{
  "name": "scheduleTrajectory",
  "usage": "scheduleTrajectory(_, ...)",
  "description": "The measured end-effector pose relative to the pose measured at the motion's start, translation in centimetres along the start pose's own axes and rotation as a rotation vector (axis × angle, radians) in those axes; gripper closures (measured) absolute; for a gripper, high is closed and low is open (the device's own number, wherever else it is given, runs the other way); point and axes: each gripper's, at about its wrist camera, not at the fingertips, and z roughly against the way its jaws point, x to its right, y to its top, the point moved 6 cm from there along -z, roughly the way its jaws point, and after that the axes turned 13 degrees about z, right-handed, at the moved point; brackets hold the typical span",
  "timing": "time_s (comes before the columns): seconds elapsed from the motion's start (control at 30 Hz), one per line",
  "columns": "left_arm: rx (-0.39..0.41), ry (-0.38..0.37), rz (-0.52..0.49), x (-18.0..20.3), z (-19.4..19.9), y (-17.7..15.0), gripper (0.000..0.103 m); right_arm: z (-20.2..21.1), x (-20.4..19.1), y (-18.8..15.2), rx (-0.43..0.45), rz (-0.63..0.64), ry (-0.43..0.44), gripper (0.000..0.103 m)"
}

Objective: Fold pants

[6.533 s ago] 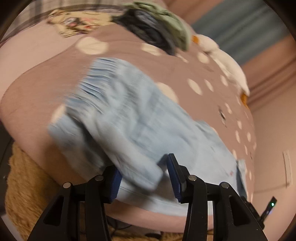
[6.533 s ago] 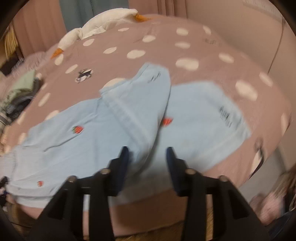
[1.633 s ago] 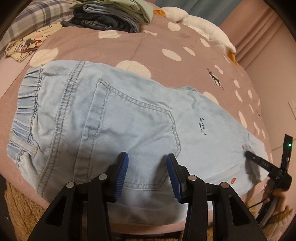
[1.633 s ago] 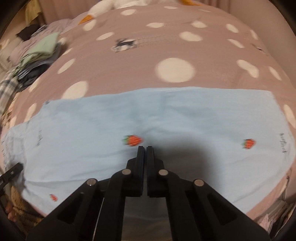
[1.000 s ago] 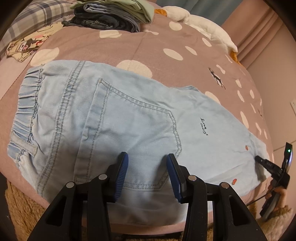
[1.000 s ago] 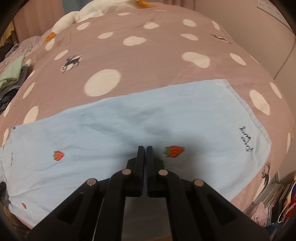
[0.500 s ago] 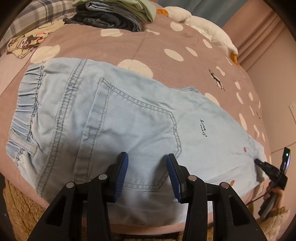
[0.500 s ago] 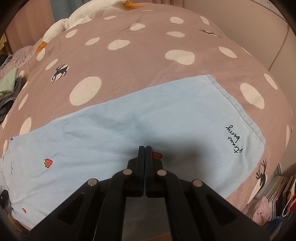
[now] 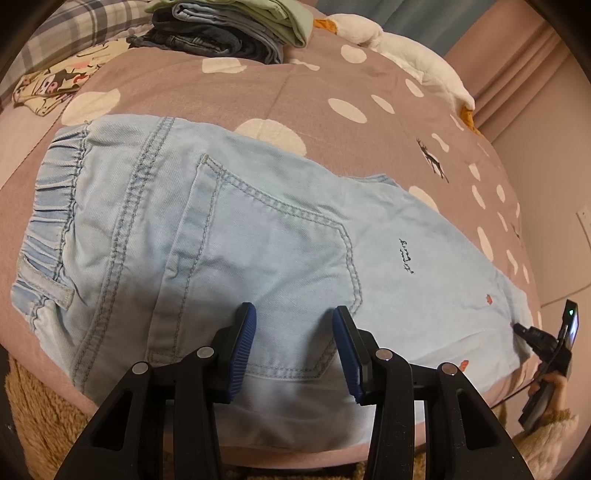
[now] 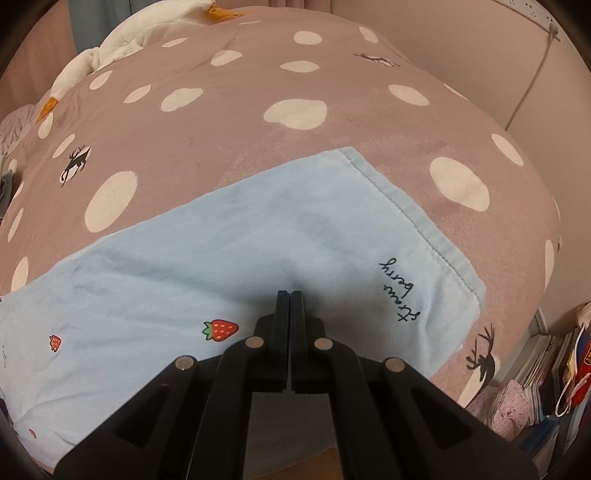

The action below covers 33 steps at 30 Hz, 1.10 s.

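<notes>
Bed [image 10: 332,155] with mauve polka-dot cover; white goose plush [image 10: 110,40] at far end; folded clothes stack [image 9: 229,26]; pink curtains [image 9: 517,66]; plain wall [image 10: 461,40]; books [image 10: 546,365] on floor.

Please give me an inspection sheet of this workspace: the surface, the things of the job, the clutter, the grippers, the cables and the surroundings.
Surface: bed cover, mauve with pale dots and deer, lies smooth.
Job's things: light blue pants lie flat lengthwise, waistband to the left, hem to the right.
Clutter: stack of folded clothes and a printed cloth at the far side; white plush toy.
Grippers: left gripper open above the back pocket; right gripper shut, over the leg, holding nothing visible.
Cables: a cord runs down the wall.
Surroundings: pink curtain; books on the floor.
</notes>
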Motion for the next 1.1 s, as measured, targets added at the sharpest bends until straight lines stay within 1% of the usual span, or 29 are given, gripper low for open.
scheduleTrajectory(0.37, 0.007, -0.004, 0.003, 0.13, 0.01, -0.11, 0.058, -0.16, -0.21, -0.06, 0.006, -0.002, 0.002, 0.103)
scheduleTrajectory(0.47, 0.01, -0.001, -0.002, 0.12, 0.04, -0.11, 0.058, -0.19, -0.29, -0.05, 0.005, 0.007, -0.013, 0.103)
scheduleTrajectory(0.6, 0.012, -0.004, 0.0, 0.26, 0.12, -0.16, 0.058, -0.13, -0.76, -0.08, 0.005, 0.038, -0.056, 0.103)
scheduleTrajectory(0.9, 0.007, -0.029, 0.013, 0.14, 0.37, -0.11, 0.058, 0.01, -0.82, -0.19, -0.003, 0.04, -0.076, 0.103)
scheduleTrajectory(1.1, 0.008, -0.031, 0.014, 0.01, 0.4, -0.16, 0.058, 0.03, -0.96, -0.23, -0.004, 0.047, -0.086, 0.103)
